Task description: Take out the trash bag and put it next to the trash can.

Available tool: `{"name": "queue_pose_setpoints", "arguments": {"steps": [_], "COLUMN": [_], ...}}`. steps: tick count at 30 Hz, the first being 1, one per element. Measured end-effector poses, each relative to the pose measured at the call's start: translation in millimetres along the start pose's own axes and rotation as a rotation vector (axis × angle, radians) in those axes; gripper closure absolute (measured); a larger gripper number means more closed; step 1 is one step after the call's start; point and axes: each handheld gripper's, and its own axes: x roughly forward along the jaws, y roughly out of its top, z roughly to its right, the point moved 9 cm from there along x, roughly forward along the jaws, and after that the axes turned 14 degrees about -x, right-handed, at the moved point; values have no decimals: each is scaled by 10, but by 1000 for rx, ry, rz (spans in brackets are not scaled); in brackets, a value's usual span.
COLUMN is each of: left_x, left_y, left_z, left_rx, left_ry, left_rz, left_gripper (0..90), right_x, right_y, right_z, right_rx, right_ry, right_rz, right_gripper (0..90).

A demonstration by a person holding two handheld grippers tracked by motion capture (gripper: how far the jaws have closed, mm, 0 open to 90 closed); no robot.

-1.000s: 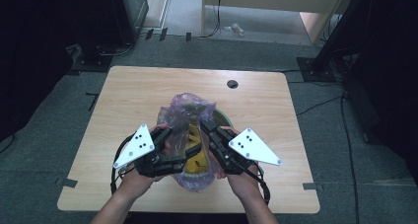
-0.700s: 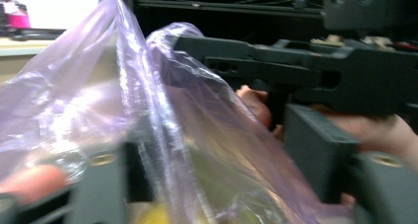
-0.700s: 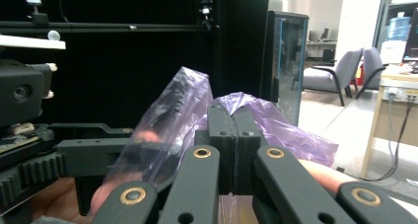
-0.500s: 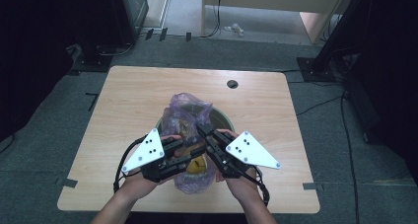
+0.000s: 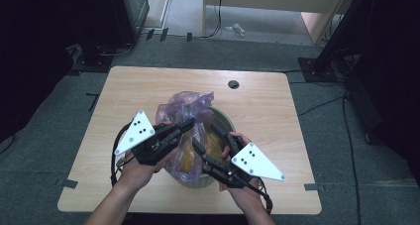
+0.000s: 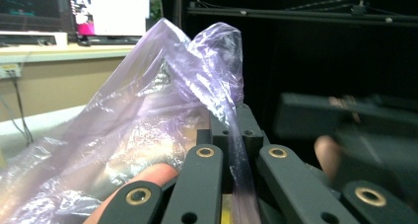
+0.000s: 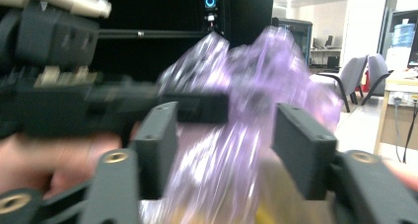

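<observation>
Worktop (image 5: pixel 148 86): pale wood, taking up the middle of the high view, with a small dark round hole (image 5: pixel 233 84) near its far edge. Dark floor is lying around it, with cables trailing at the right of the frame.

Bowl (image 5: pixel 229 121): pale green, sitting at lower centre of the worktop, its rim showing to the right of the bag.

Plastic bag (image 5: pixel 190 103): thin, translucent purple, standing up out of the bowl, its crumpled top rising towards the centre of the frame. Something yellow (image 5: pixel 188 158) is showing through the film low down; what it is cannot be told.

Left hand-held gripper (image 5: pixel 187 125): coming in from lower left of the high view, grey three-cornered plate on top, jaws pointing right and up against the bag's left side. In the left gripper view its jaws are lying close together with a strip of the purple film (image 6: pixel 236 150) pinched between them, so it is gripping the bag. A fingertip (image 6: pixel 155 174) is showing at the lower left of that view.

Right hand-held gripper (image 5: pixel 198 148): coming in from lower right, jaws pointing up and left at the bag's lower front. In the right gripper view, which is blurred, its jaws are standing wide apart with the bag (image 7: pixel 236 115) between them, neither pad clearly touching it. The left hand-held gripper (image 7: pixel 197 108) is crossing that view from the left.
</observation>
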Motion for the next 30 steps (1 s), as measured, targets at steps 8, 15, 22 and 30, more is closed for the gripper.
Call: {"name": "queue_pose_setpoints", "arguments": {"steps": [8,15,22,30], "left_x": [32,-10,-109,-184], "left_y": [133,98,-23,-120], "left_z": [71,187,351,503], "left_rx": [-7,41,86,132], "left_ry": [9,-34,-127,-211], "left_rz": [35,15,-36,-74], "left_gripper": [882,864,871,856], "right_x": [60,107,111,154], "right_y": [-175,-230,-157,-246], "right_z": [-409,-387,-88,53], "right_rx": [-153,-204,-146,-138], "right_ry": [98,34,-130,-167], "right_rz": [-106,-149,-128,-180], "right_gripper": [38,445,233,429]}}
